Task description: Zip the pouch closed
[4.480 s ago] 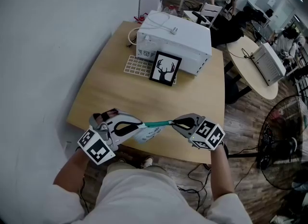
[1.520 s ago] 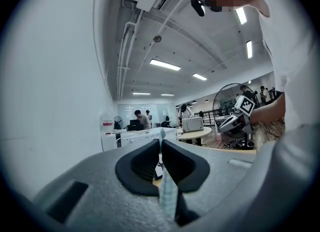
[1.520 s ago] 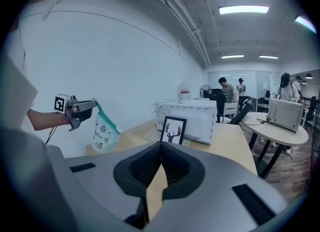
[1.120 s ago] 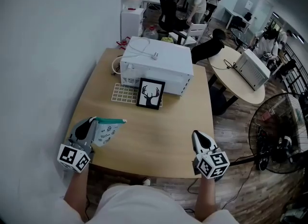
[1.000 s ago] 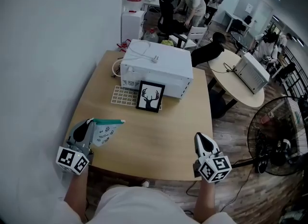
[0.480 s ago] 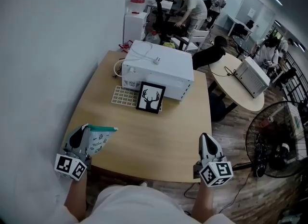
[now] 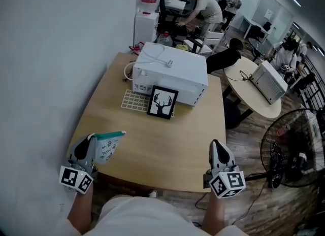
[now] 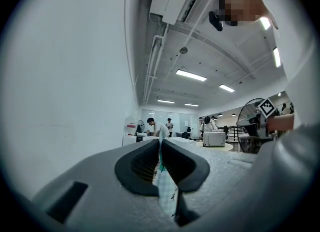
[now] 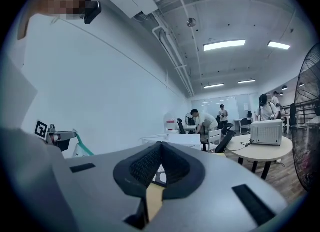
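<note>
My left tongs (image 7: pixel 89 141) are pinching the pouch (image 7: pixel 107 146), likely light and floppy, by its corner; my right tongs (image 7: pixel 218 146) are sitting shut, empty.

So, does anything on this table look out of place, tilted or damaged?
Nothing looks spilled or broken. The white appliance has its power plug lying loose on its top, and the deer picture leans tilted against it. The pouch is pinched in the left gripper at the table's near left corner.
</note>
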